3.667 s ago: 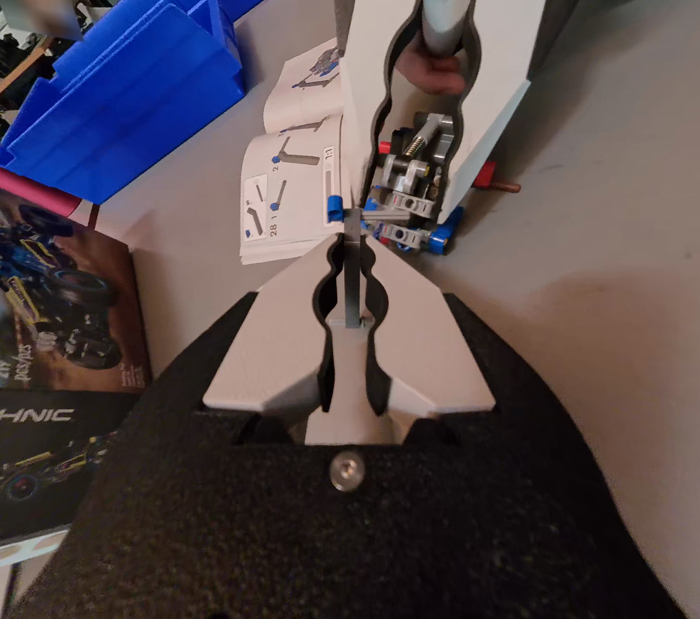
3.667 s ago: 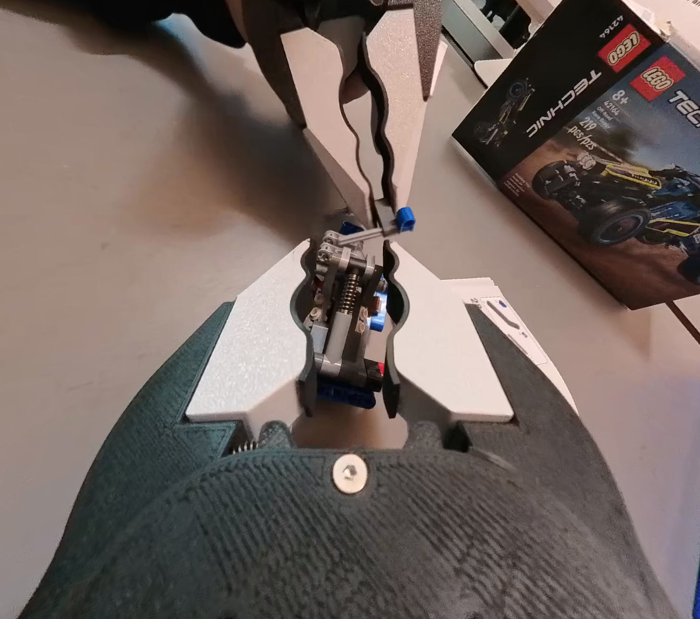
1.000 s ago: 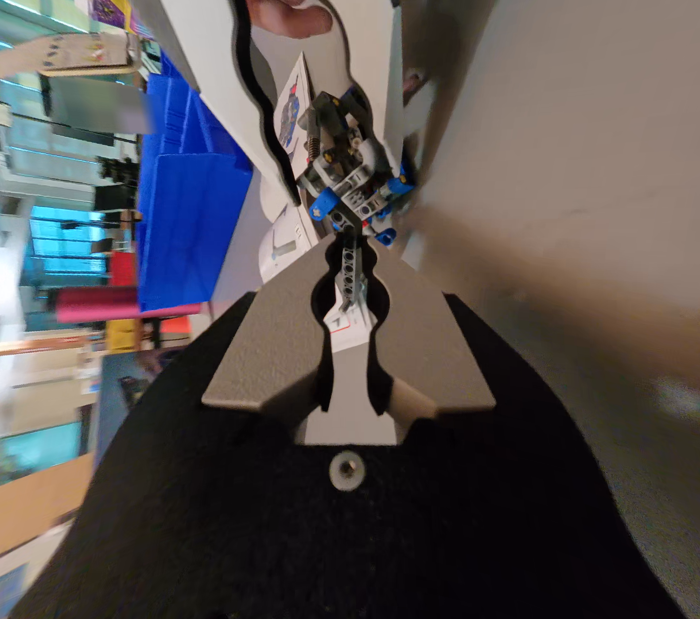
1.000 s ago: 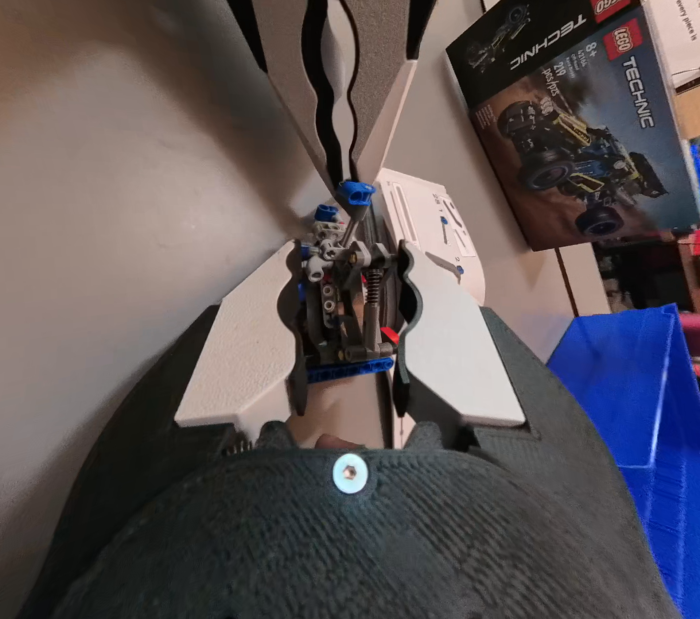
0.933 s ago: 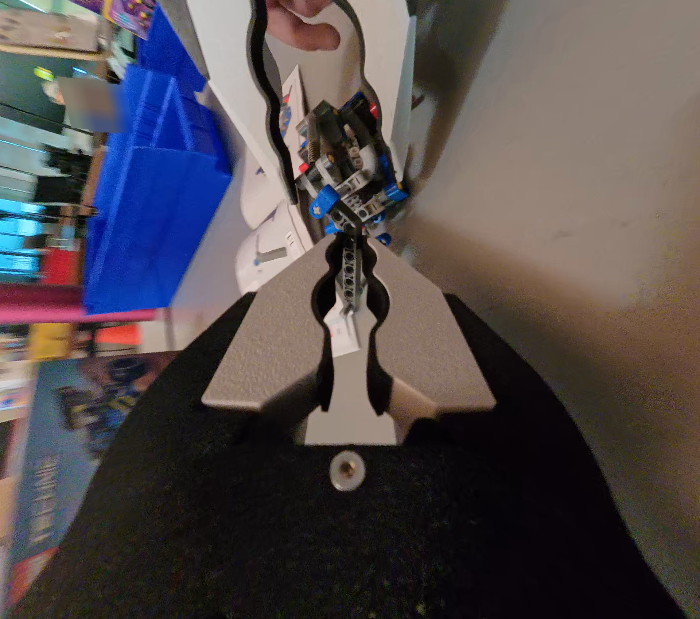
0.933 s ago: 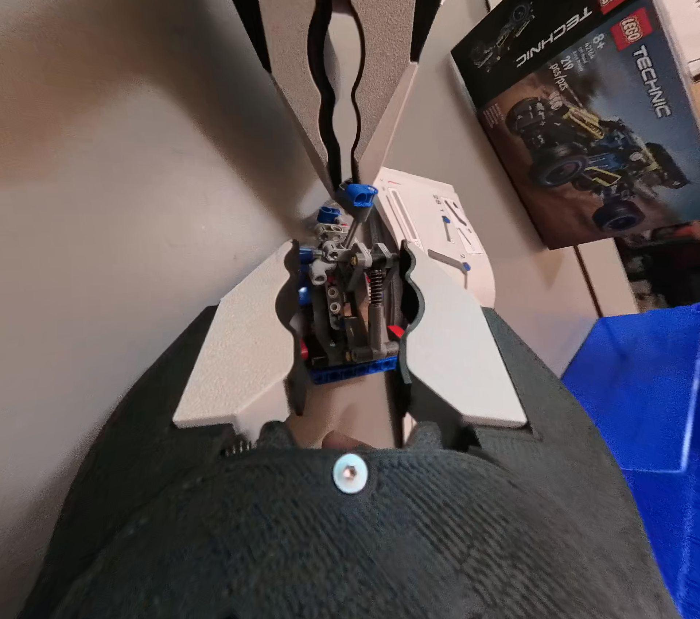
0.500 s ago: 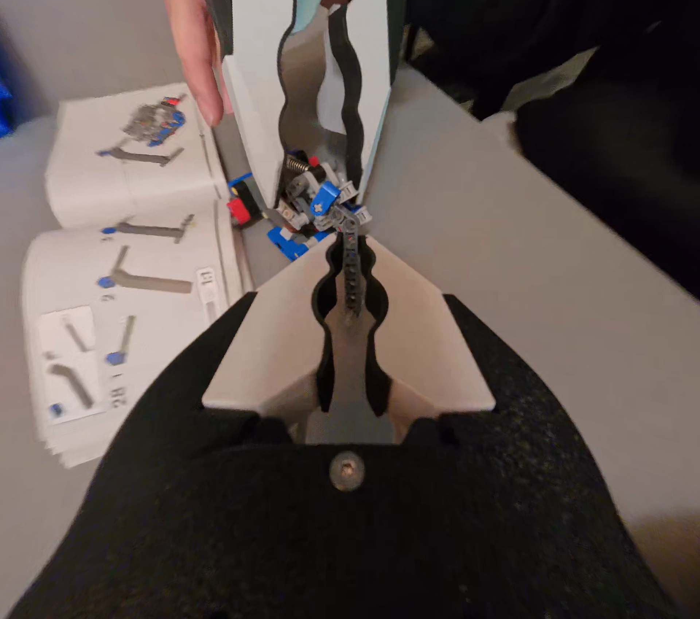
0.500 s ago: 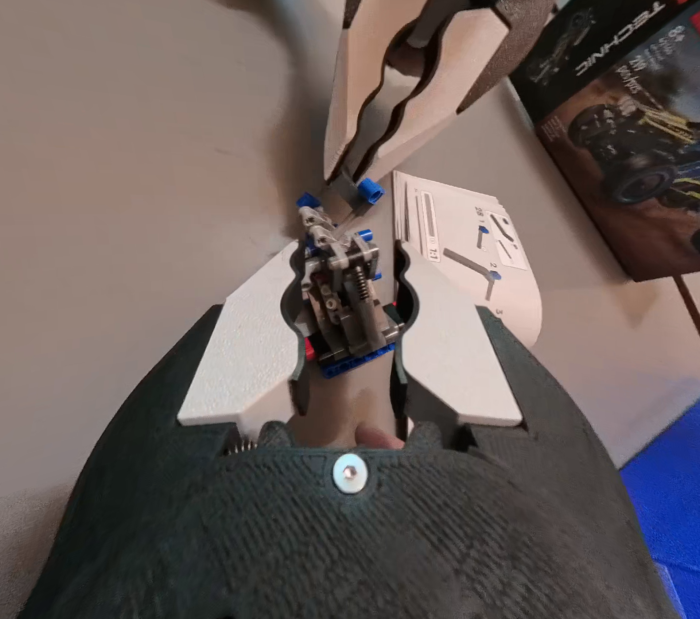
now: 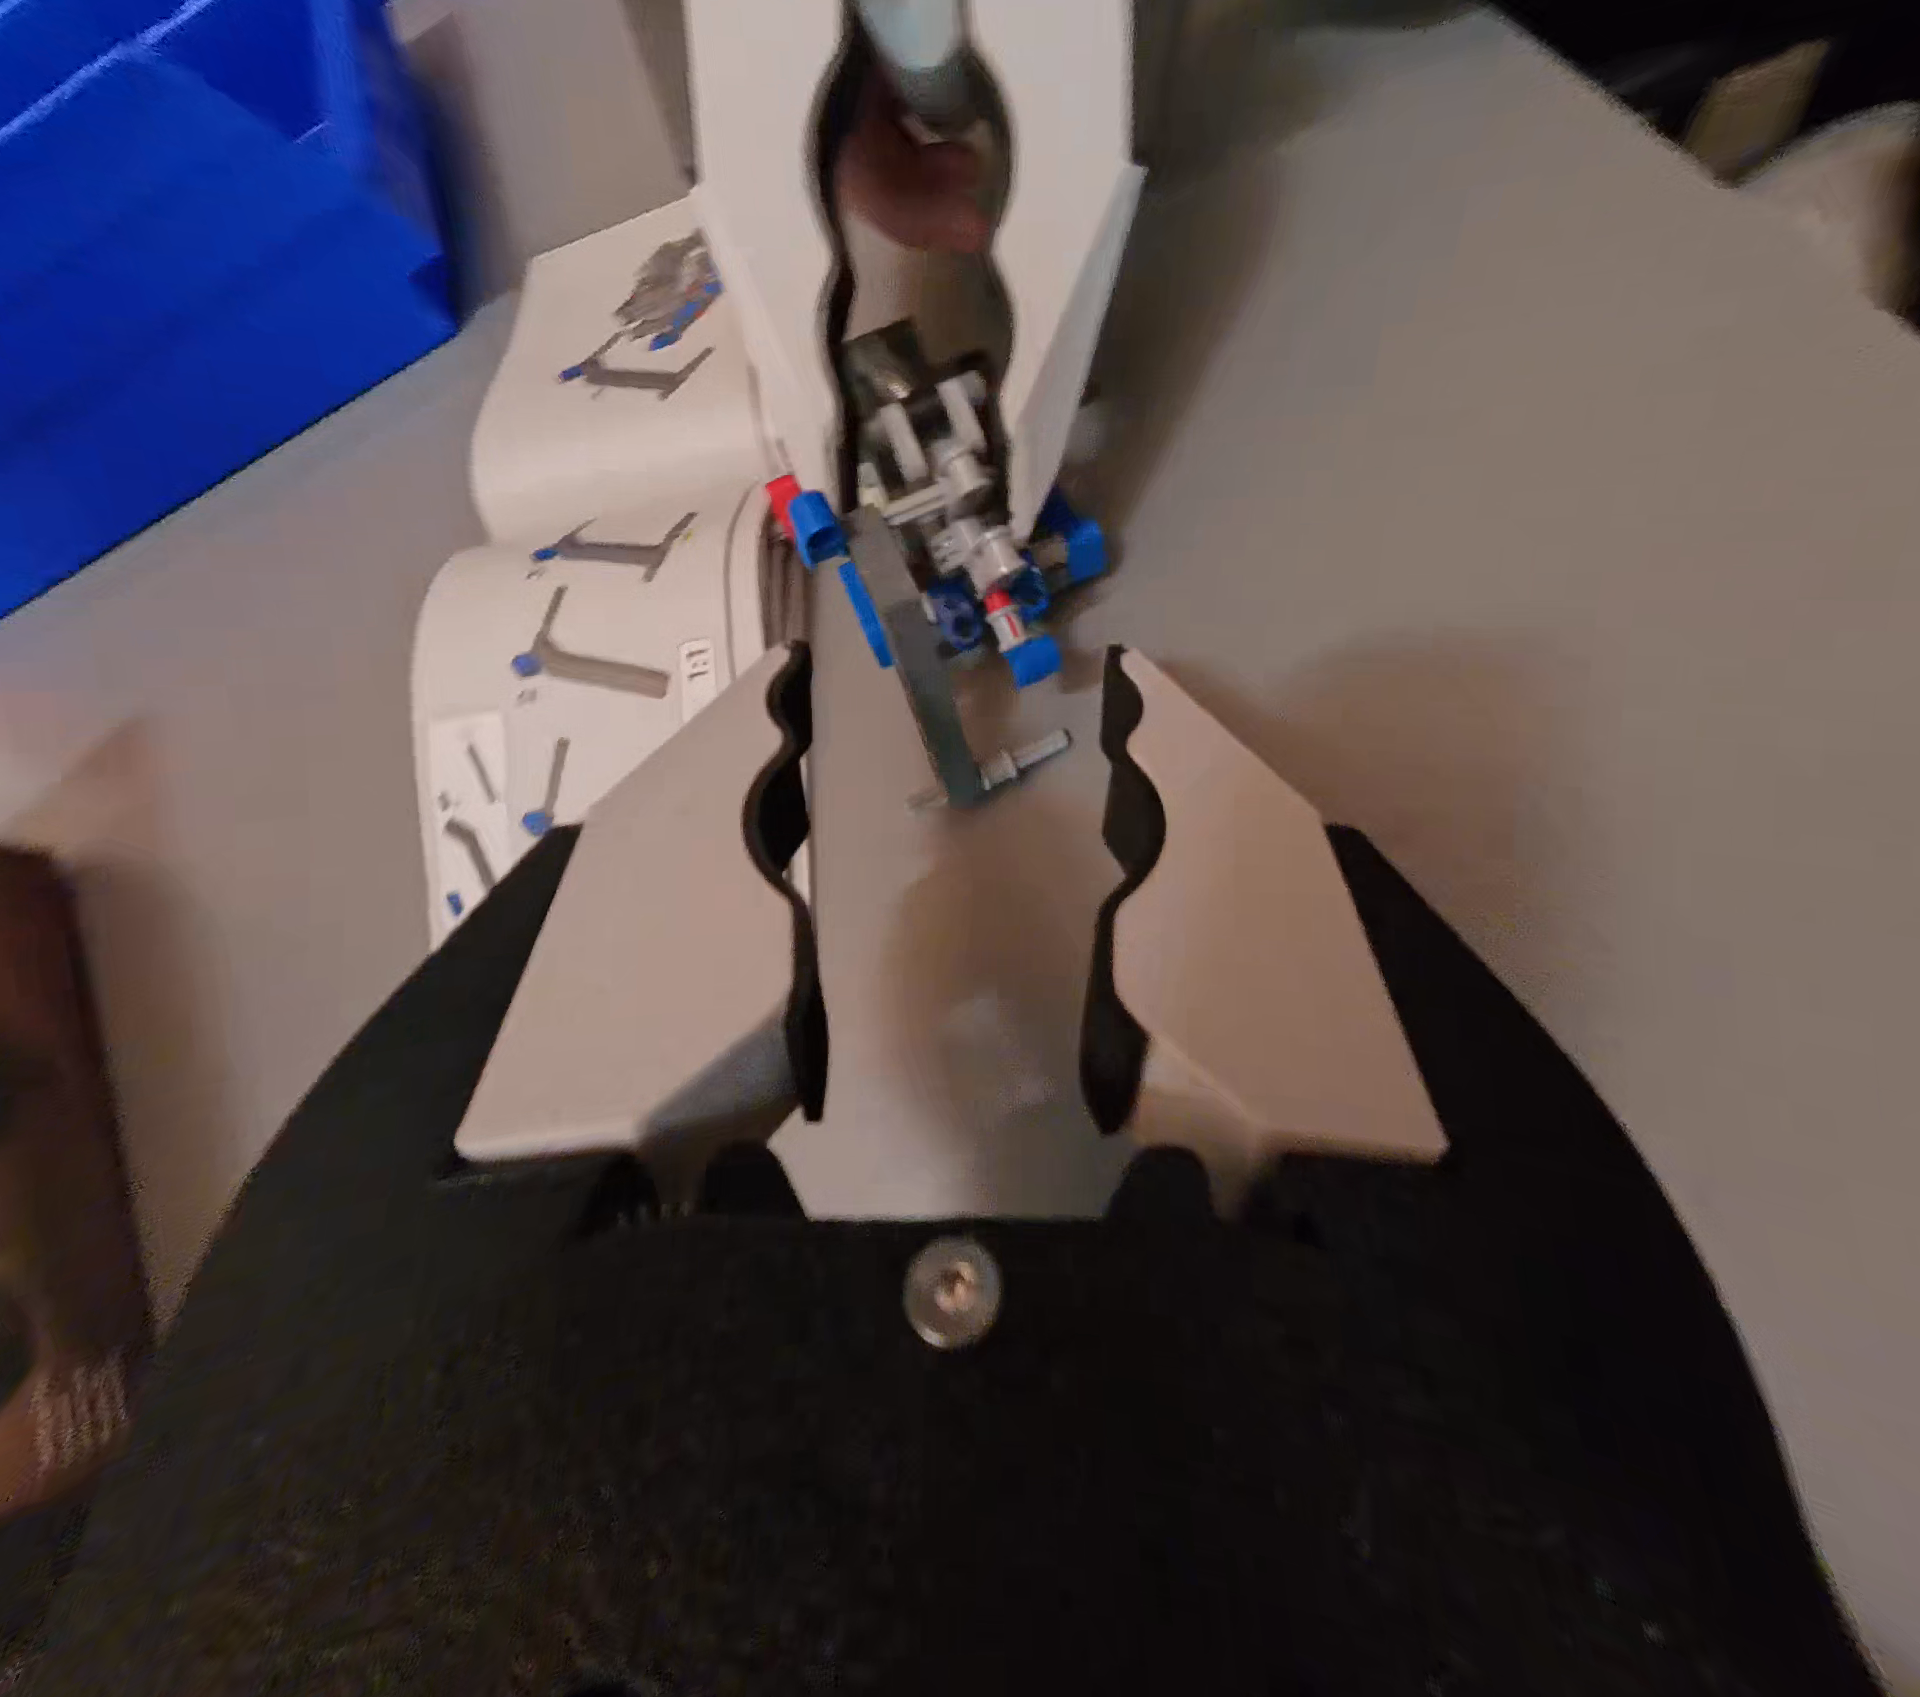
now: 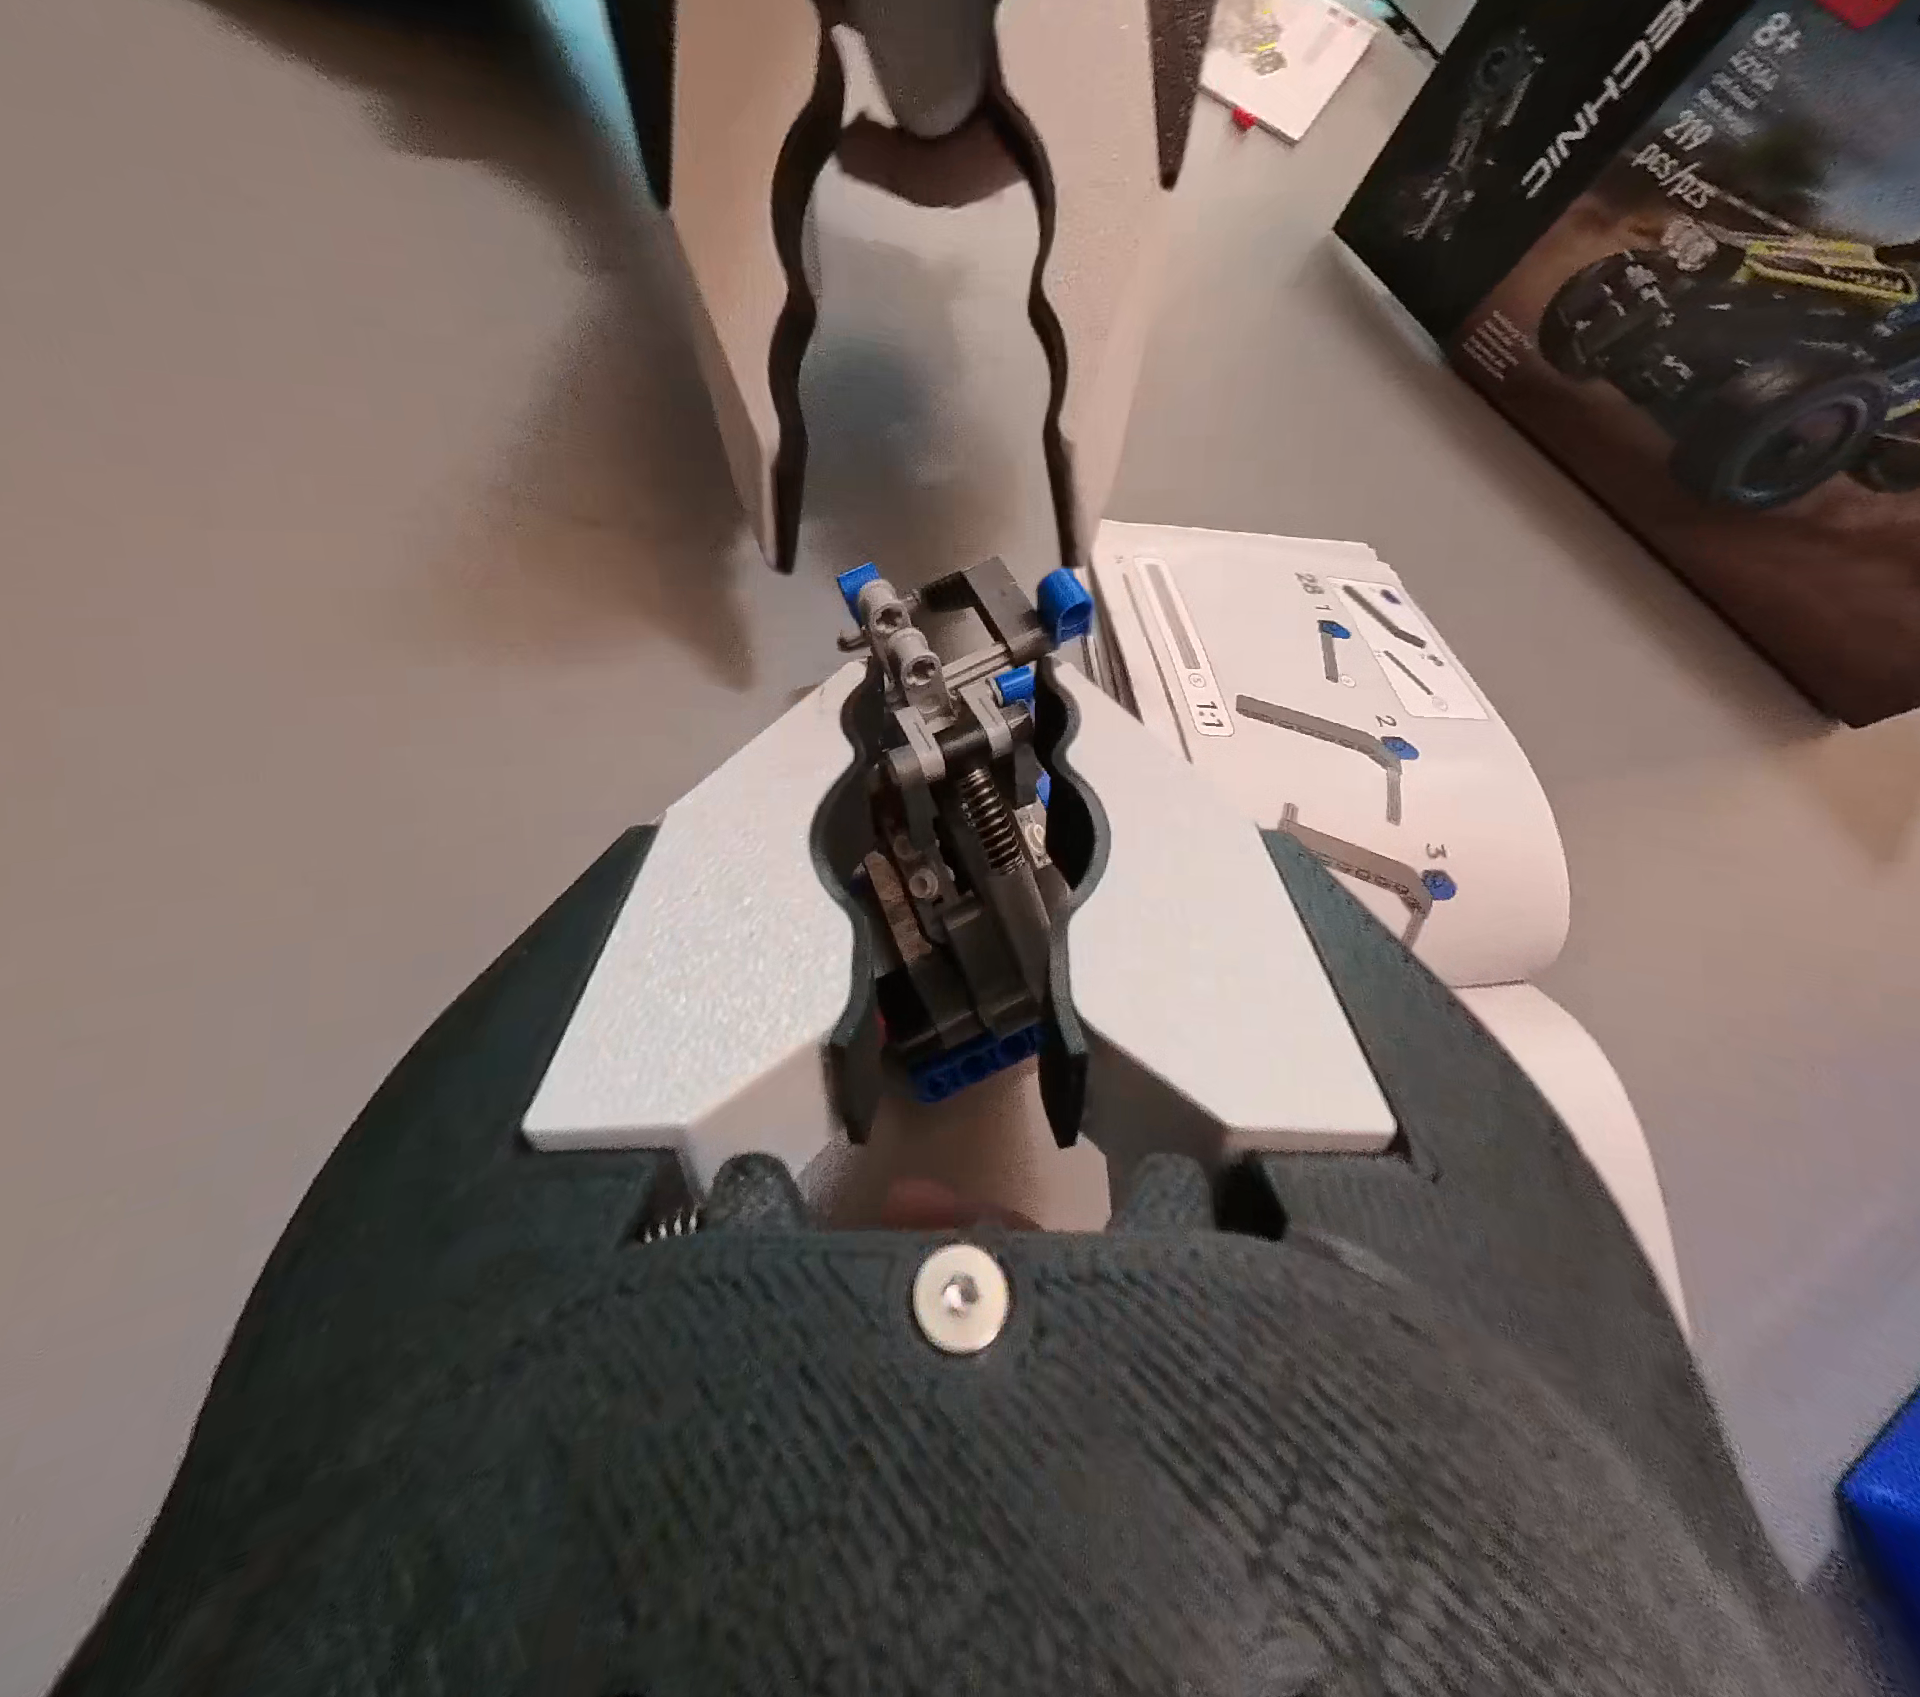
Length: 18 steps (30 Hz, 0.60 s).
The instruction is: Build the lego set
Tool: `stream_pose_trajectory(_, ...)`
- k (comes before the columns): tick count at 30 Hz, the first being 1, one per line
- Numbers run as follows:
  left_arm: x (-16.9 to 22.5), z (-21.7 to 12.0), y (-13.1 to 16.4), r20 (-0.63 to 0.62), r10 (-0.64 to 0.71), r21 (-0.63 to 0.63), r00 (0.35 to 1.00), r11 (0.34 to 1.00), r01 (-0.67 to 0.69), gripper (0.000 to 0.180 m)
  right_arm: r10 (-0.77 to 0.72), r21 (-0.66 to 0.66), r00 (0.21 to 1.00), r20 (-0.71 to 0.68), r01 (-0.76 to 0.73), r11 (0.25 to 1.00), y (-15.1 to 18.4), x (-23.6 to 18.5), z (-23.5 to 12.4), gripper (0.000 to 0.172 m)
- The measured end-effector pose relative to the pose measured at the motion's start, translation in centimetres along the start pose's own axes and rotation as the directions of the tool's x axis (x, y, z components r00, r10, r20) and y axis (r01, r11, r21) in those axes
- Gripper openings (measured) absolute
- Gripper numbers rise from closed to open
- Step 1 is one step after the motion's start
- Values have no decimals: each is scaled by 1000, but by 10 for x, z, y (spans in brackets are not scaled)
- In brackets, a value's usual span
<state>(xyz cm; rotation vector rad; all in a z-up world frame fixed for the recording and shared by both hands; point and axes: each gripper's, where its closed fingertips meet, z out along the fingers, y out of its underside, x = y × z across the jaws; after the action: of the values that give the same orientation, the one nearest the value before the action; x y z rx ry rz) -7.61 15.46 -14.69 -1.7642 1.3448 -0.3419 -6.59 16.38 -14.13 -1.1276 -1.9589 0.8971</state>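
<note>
- Two grippers face each other nose to nose over a grey tabletop [image 9: 1455, 504], with a small brick-built assembly [image 10: 966, 858] between them.
- Right gripper [image 10: 956, 702] is clamped on that assembly: grey and black beams, a coil spring, blue pins. Both dark pads press on its sides, and it sits deep in the jaws with its long axis running straight along the fingers.
- Only the front end pokes out past the right fingertips, carrying a blue connector [image 10: 1065, 608] on the side toward the booklet.
- Left gripper [image 9: 951, 691] has its jaws spread wide and isn't gripping anything. A dark grey beam [image 9: 920, 681] reaches down from the assembly into the gap between its fingers, tilted a bit, and neither pad touches it.
- So the beam's free end, with a light grey pin [image 9: 1023, 759] across it, points right at the left gripper, roughly in line with its fingers. The left one is clearly the nearer to that end.
- An open instruction booklet [image 9: 582, 567] lies on the tabletop just beside the assembly, on the left gripper's left.
- Blue bins [image 9: 187, 193] sit toward the far left edge in the left wrist view, and a printed toy box [image 10: 1683, 276] stands beyond the booklet in the right wrist view.
</note>
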Motion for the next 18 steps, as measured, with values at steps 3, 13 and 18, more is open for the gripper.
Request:
stream_pose_trajectory(3,1,9,3,84,-46,-47,995,998,51,52,40,18,999,-34,-39,999,-2,2,1,25)
stream_pose_trajectory(13,5,18,-1,100,-8,-38,995,999,12,26,15,24,996,-89,-13,1000,-5,-5,-6,36)
stream_pose_trajectory(18,13,19,-2,19,20,-41,1000,999,-20,27,-2,63,999,-48,5,998,-10,-11,-8,34)
